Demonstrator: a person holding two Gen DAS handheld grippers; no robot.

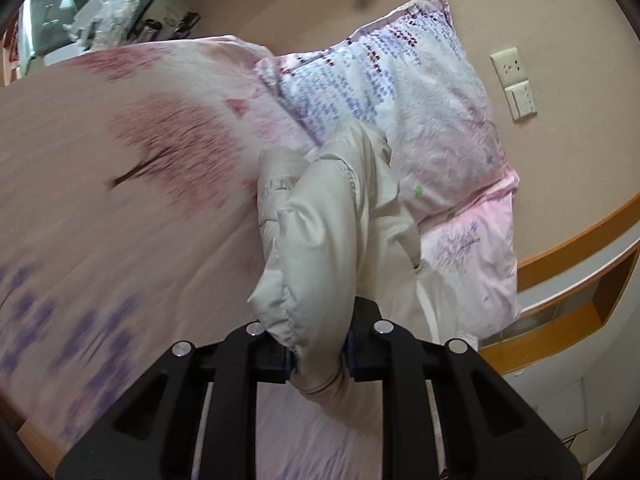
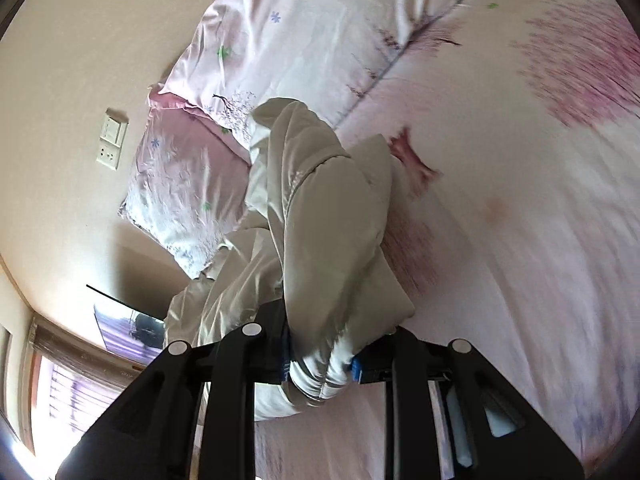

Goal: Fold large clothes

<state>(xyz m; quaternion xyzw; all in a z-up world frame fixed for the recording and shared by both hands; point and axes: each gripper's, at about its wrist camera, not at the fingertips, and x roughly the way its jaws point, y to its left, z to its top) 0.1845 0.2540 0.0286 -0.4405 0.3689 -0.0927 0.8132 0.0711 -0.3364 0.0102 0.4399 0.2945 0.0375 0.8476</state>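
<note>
Left gripper [image 1: 318, 354] and right gripper [image 2: 320, 364], fingers each clamping a cuff, hold the beige jacket [image 1: 320, 216] hanging lengthwise toward the bed [image 1: 100, 220].

Slightly glossy beige padded jacket [image 1: 320, 216] cloth; matt printed cotton bedsheet [image 1: 100, 208].

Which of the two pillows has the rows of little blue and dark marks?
The upper pillow, standing against the wall. The lower pillow, beside the beige jacket, is plain pink with a few scattered flowers.
</note>
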